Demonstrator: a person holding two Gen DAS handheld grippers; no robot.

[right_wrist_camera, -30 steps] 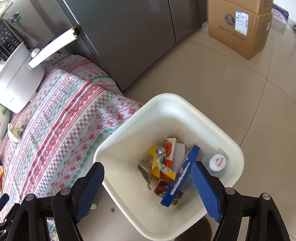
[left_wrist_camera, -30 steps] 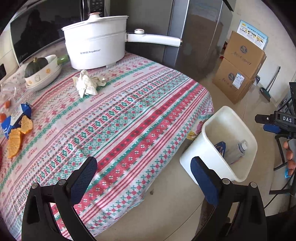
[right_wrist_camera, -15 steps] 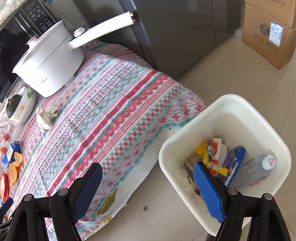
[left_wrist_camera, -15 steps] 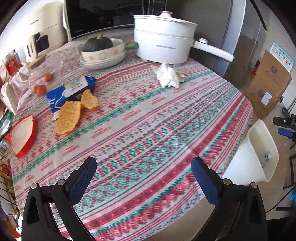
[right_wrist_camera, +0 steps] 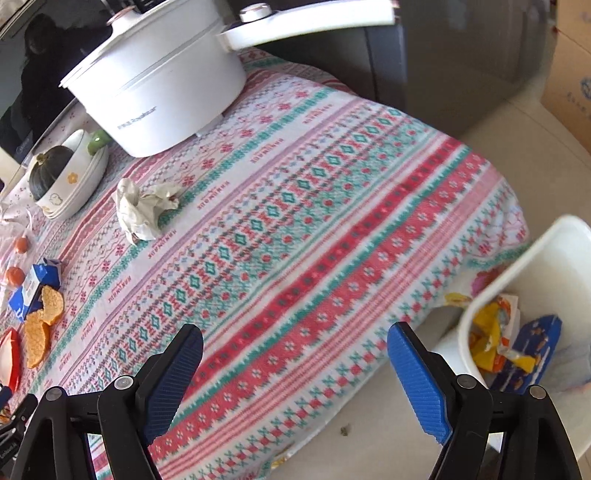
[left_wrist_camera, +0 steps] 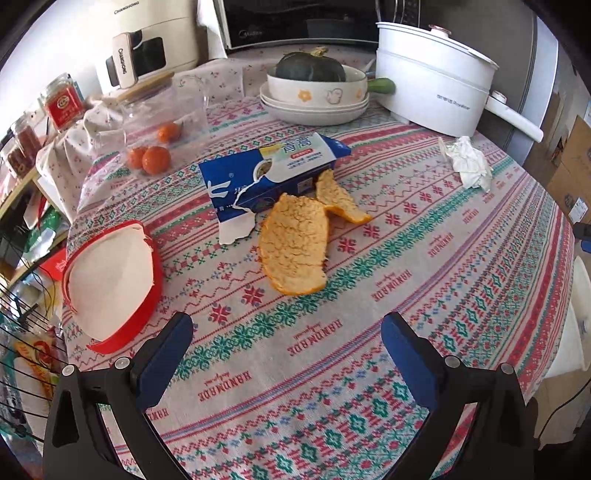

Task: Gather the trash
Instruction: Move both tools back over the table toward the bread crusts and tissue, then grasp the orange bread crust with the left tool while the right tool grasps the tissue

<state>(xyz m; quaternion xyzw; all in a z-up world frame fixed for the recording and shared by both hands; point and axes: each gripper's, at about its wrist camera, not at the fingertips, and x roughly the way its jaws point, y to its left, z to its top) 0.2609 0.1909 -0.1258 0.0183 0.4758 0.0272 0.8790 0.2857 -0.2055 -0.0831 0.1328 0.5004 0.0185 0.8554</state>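
Orange peel (left_wrist_camera: 293, 245) lies mid-table against a torn blue carton (left_wrist_camera: 273, 171); both show small in the right wrist view, peel (right_wrist_camera: 37, 338) and carton (right_wrist_camera: 35, 288). A crumpled white tissue (left_wrist_camera: 467, 162) lies near the white pot; it also shows in the right wrist view (right_wrist_camera: 142, 208). A red-and-white wrapper (left_wrist_camera: 110, 282) lies at the table's left. My left gripper (left_wrist_camera: 286, 360) is open and empty, just short of the peel. My right gripper (right_wrist_camera: 295, 369) is open and empty over the table's edge. The white trash bin (right_wrist_camera: 546, 258) with wrappers stands on the floor to its right.
A white pot (left_wrist_camera: 430, 98) with a long handle, stacked bowls holding a dark squash (left_wrist_camera: 314, 92), and a clear bag of tangerines (left_wrist_camera: 151, 157) stand at the back. A microwave (left_wrist_camera: 303, 22) is behind. Cardboard boxes (right_wrist_camera: 569, 70) stand on the floor.
My left gripper has swung left from the bin to face the peel and carton. My right gripper has moved from over the bin to the table's edge. Both stay open.
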